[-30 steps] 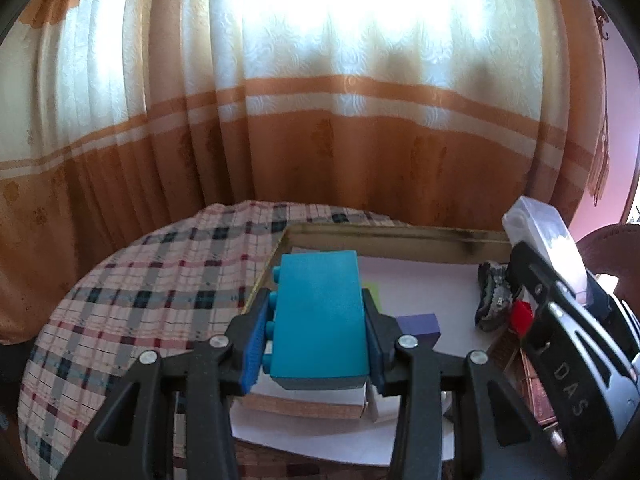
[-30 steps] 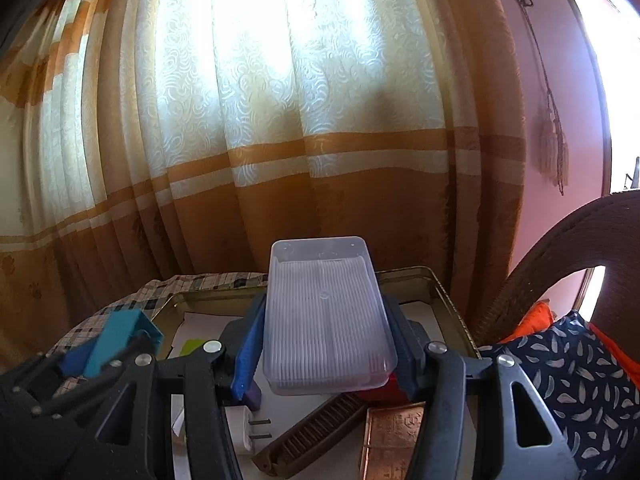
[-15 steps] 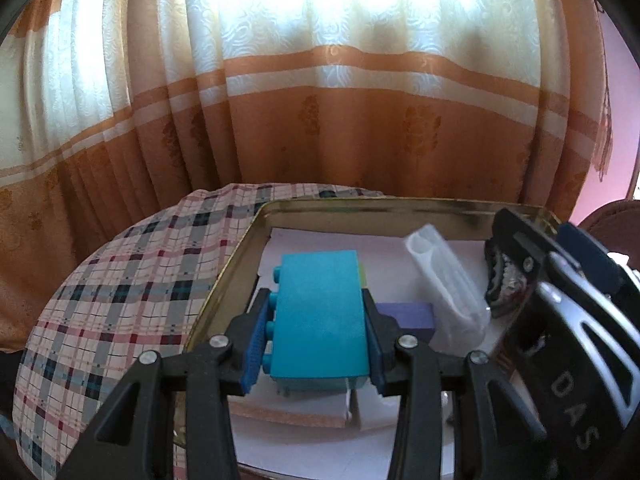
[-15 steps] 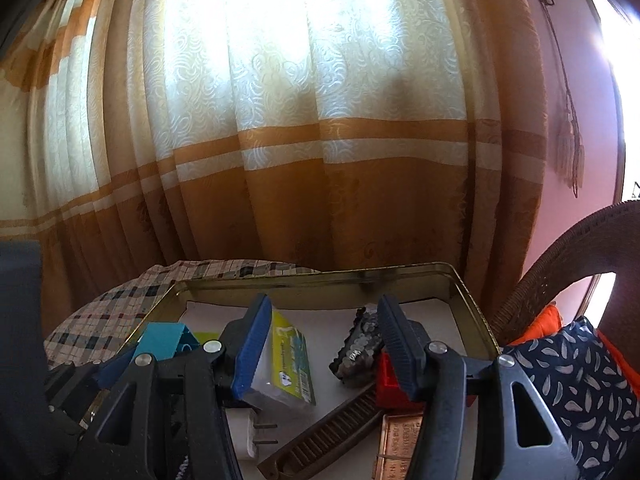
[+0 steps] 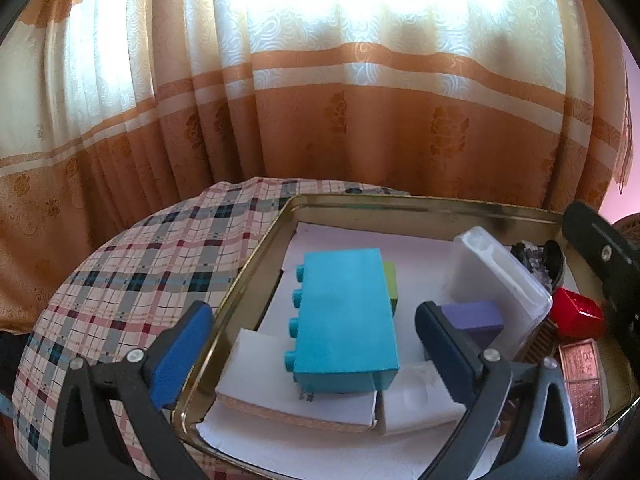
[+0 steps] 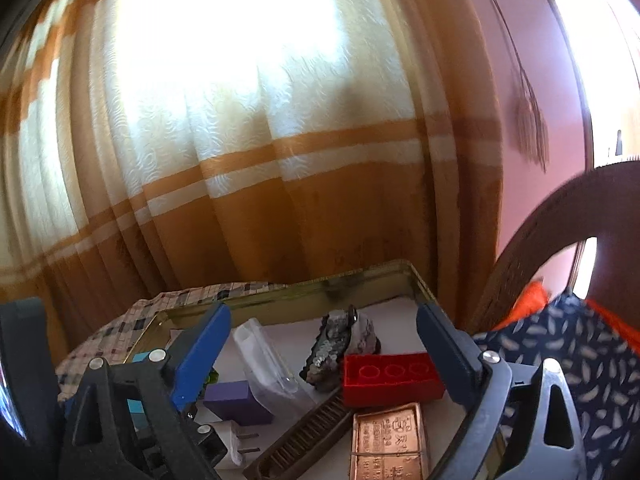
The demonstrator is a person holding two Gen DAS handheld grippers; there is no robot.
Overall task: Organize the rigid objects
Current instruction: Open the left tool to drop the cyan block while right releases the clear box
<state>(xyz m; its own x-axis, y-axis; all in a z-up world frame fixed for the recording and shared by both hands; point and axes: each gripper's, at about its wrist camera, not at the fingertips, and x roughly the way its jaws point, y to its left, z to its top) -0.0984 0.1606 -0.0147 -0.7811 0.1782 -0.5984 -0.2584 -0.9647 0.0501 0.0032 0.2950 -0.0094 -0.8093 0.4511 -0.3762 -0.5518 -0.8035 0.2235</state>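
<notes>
Left wrist view: the left gripper (image 5: 312, 344) has its blue pads spread wide, holding nothing, one pad outside the gold tin tray (image 5: 360, 202) over the plaid tablecloth (image 5: 132, 272) and the other inside it. Between the pads, inside the tray, the teal building block (image 5: 344, 316) rests on a white board (image 5: 288, 396), touching neither pad. Toward the tray's right side from the block, a purple block (image 5: 474, 316) lies against a clear plastic box (image 5: 496, 280) that leans tilted.

In the right wrist view, the right gripper (image 6: 324, 354) is likewise wide apart and empty above the tray (image 6: 416, 280). Below it in the tray lie the clear box (image 6: 266, 360), a sequined piece (image 6: 332, 348), a red block (image 6: 390, 378), a copper plate (image 6: 386, 440), a brown comb (image 6: 304, 436), the purple block (image 6: 236, 400) and a white plug (image 6: 230, 438).
</notes>
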